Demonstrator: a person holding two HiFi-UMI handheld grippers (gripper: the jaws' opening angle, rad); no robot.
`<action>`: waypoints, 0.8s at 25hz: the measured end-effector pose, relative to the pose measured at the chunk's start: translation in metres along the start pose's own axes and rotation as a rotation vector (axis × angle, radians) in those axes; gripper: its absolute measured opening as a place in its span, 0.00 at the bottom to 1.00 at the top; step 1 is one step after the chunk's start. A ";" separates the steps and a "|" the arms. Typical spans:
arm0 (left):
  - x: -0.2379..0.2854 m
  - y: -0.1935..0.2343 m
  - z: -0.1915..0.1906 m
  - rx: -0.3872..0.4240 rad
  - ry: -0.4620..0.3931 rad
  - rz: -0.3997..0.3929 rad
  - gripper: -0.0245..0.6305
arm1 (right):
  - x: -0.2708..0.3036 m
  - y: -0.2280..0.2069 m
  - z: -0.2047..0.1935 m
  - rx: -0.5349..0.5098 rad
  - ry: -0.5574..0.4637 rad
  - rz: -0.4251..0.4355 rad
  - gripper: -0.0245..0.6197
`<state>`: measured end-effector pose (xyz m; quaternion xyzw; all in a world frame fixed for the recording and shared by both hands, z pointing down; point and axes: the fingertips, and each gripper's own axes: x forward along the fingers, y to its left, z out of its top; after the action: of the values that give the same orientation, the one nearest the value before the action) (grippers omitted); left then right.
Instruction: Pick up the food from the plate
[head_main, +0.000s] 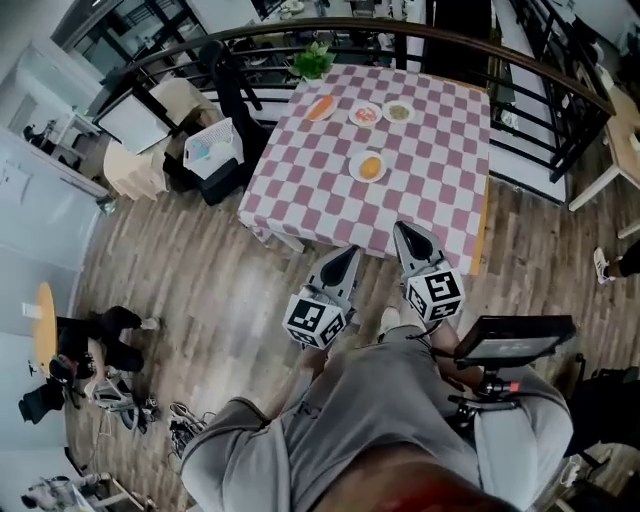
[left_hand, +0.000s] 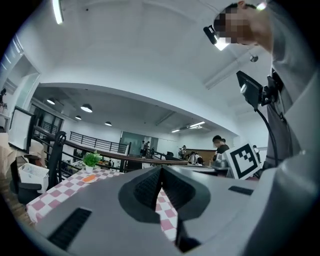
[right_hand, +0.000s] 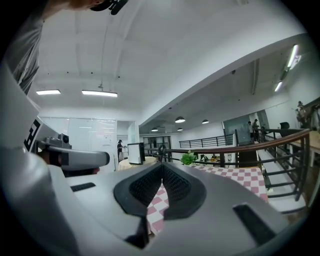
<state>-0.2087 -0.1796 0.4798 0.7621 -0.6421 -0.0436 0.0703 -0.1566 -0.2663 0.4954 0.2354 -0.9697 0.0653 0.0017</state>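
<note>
A table with a pink and white checked cloth (head_main: 430, 190) stands ahead of me in the head view. On it a white plate with orange food (head_main: 369, 167) lies nearest, with two more small plates (head_main: 365, 114) (head_main: 398, 111) and an orange item (head_main: 320, 108) farther back. My left gripper (head_main: 350, 252) is shut and empty, short of the table's near edge. My right gripper (head_main: 403, 231) is shut and empty too, its tip at the near edge of the cloth. Both gripper views show the jaw tips together, pointing level at the table (left_hand: 55, 190) (right_hand: 240, 175).
A small green plant (head_main: 313, 62) stands at the table's far edge. A curved dark railing (head_main: 520, 62) runs behind the table. A white basket (head_main: 212, 148) and chairs stand left of it on the wooden floor. Another person crouches at the far left (head_main: 95, 345).
</note>
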 end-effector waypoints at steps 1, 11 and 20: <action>0.012 0.005 0.005 0.007 -0.009 -0.007 0.05 | 0.007 -0.012 0.001 0.002 0.003 -0.010 0.06; 0.114 0.019 0.042 0.000 -0.084 -0.087 0.05 | 0.004 -0.089 0.045 -0.034 -0.039 -0.185 0.06; 0.155 0.004 0.061 0.056 -0.100 -0.241 0.05 | -0.034 -0.131 0.072 -0.071 -0.101 -0.388 0.06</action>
<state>-0.1953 -0.3361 0.4237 0.8322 -0.5497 -0.0714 0.0112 -0.0642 -0.3753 0.4393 0.4208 -0.9066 0.0176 -0.0262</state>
